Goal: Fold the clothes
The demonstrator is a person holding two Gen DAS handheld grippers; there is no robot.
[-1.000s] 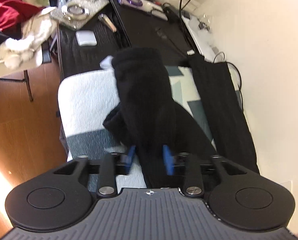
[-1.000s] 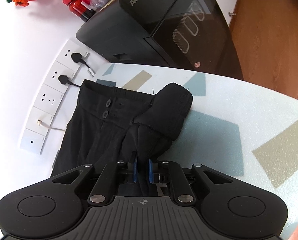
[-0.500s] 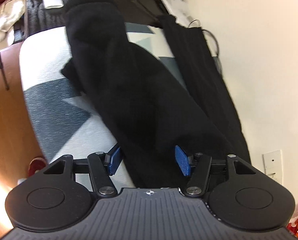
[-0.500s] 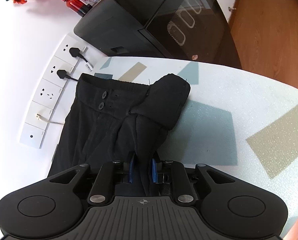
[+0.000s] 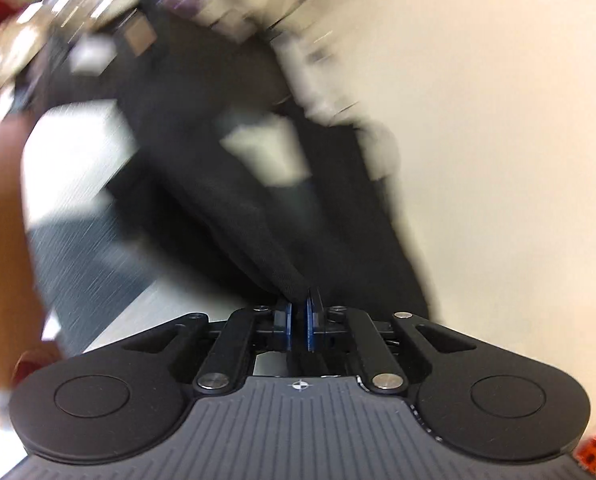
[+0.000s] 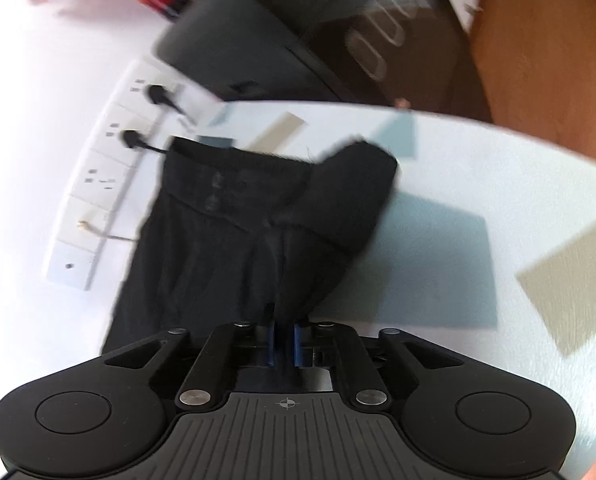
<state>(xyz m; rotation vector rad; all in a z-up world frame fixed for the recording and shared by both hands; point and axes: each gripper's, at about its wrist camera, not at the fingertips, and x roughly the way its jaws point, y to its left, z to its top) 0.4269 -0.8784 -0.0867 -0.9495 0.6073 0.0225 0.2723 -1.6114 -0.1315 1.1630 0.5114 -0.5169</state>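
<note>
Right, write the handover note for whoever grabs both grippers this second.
Left gripper: shut on a gathered fold of the black trousers.
Right gripper: shut on the same garment, near where the legs meet.
Trousers lie on the patterned pad by the wall; waistband toward the sockets, one leg end doubled over it.
Done: both grips set.
Left: likely finish the fold and flatten. Both views are blurred.

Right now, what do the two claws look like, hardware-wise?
Both match: the left claw and right claw have blue pads on black linkage arms with silver pivot screws, a ribbed grey base bearing a small crosshair mark, and round black lobes either side. No cables visible.
</note>
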